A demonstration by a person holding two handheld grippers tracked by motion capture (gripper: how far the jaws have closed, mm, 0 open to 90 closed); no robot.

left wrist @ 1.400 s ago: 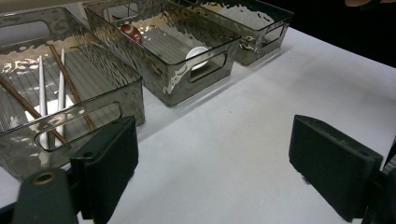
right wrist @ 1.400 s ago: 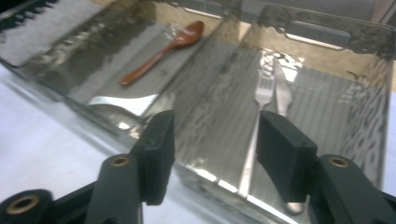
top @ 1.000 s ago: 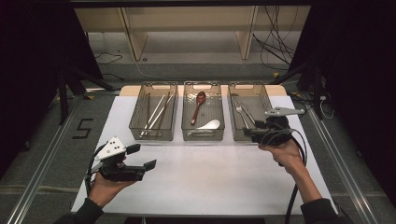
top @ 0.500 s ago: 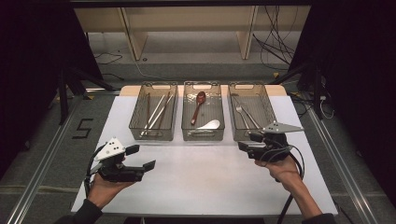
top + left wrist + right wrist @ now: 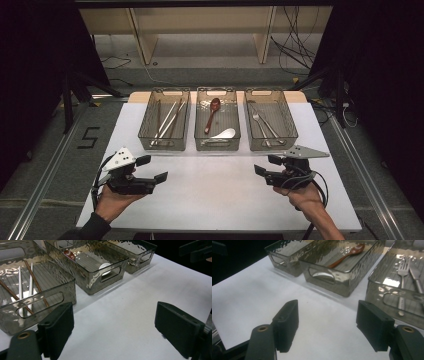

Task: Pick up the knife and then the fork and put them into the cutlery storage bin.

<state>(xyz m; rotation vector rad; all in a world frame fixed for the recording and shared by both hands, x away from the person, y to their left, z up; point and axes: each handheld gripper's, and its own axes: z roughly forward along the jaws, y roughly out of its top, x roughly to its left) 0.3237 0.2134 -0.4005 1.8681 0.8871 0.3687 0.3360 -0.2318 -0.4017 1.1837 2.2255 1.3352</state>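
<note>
Though likely light and stiff, probably slick steel: fork [image 5: 257, 121], flat in right bin [image 5: 272, 148] beside knife [image 5: 270, 128]; best pinched mid-handle. Left gripper [image 5: 152, 168] spread, empty; right gripper [image 5: 266, 165] empty, jaws just opened wider.

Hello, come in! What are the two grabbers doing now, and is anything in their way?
Left gripper open, empty. Right gripper open, empty, jaws just opening. Fork lies in right bin. Nothing in the way.
</note>
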